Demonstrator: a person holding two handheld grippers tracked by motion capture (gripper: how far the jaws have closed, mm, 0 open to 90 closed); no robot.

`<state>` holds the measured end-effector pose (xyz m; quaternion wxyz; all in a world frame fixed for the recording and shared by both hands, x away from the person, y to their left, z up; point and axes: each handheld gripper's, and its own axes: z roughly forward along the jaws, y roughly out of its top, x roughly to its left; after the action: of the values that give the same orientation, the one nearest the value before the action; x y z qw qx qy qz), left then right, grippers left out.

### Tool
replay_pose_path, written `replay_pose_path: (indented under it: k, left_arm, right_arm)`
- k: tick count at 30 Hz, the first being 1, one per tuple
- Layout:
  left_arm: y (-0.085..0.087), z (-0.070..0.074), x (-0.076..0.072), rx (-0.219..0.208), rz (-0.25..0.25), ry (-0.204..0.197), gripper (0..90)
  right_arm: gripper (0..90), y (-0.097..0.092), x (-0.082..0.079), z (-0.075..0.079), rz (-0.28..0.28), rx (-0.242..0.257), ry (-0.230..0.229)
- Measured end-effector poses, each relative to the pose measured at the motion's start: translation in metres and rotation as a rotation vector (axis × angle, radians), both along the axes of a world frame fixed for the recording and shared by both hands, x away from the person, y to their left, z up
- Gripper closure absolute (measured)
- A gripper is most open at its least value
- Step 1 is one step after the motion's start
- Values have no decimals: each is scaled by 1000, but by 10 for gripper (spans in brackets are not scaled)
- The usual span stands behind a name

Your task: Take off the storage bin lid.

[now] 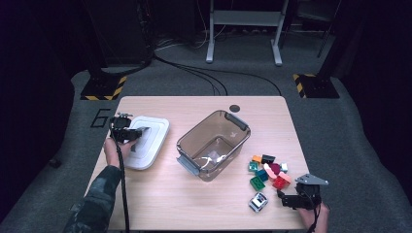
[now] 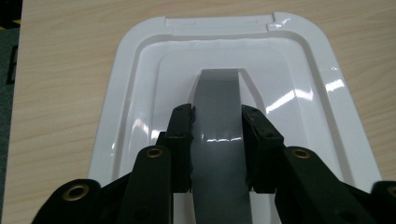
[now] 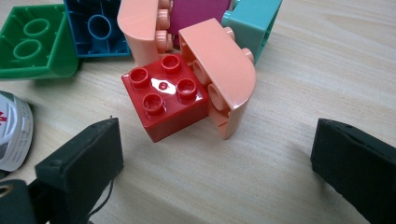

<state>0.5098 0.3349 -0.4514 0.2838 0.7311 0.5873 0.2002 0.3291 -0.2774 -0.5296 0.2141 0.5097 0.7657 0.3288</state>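
Observation:
A white box lid (image 1: 154,138) lies flat at the table's left. My left gripper (image 1: 141,130) is down on it, its jaws shut on the lid's grey centre handle (image 2: 217,91), one jaw pressing each side. A clear brown bin (image 1: 188,137) stands mid-table. At the front right, my right gripper (image 1: 283,195) rests low over the wood with its jaws open and nothing between them. Just beyond its fingertips (image 3: 84,161) sits a red brick (image 3: 166,100), touching a peach curved brick (image 3: 226,70).
A cluster of bricks (image 1: 266,170) lies right of the bin, with green (image 3: 32,42), blue (image 3: 95,28) and teal (image 3: 252,23) ones among them. A white printed block (image 1: 258,201) sits left of the right gripper. A small pale item (image 1: 214,156) lies inside the bin.

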Motion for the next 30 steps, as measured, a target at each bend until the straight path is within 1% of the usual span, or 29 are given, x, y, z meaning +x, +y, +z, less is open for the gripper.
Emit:
replay_pose_path:
  k: [2, 4, 6, 12, 16, 20, 26, 28, 30]
  left_arm:
    - [1, -5, 1, -1, 10, 3, 668]
    - [2, -8, 1, -12, 25, 11, 668]
    - [5, -10, 2, -24, 46, 2, 667]
    - [9, -14, 3, -17, 80, -3, 668]
    - [9, -21, 5, -6, 95, -3, 667]
    - [8, -27, 5, 11, 97, -7, 666]
    - [7, -29, 5, 31, 85, 9, 660]
    - [7, -28, 5, 27, 88, 8, 655]
    - [8, -26, 3, 20, 83, -2, 610]
  right_arm:
    - [16, 0, 0, 0, 0, 0, 0]
    - [17, 0, 0, 0, 0, 0, 0]
    - [17, 0, 0, 0, 0, 0, 0]
    - [19, 0, 0, 0, -4, 1, -1]
    - [19, 0, 0, 0, -4, 0, -1]
    - [19, 0, 0, 0, -4, 0, -1]
    - [19, 0, 0, 0, -4, 1, -1]
    - [20, 0, 0, 0, -3, -1, -2]
    - [20, 0, 0, 0, -5, 1, -1]
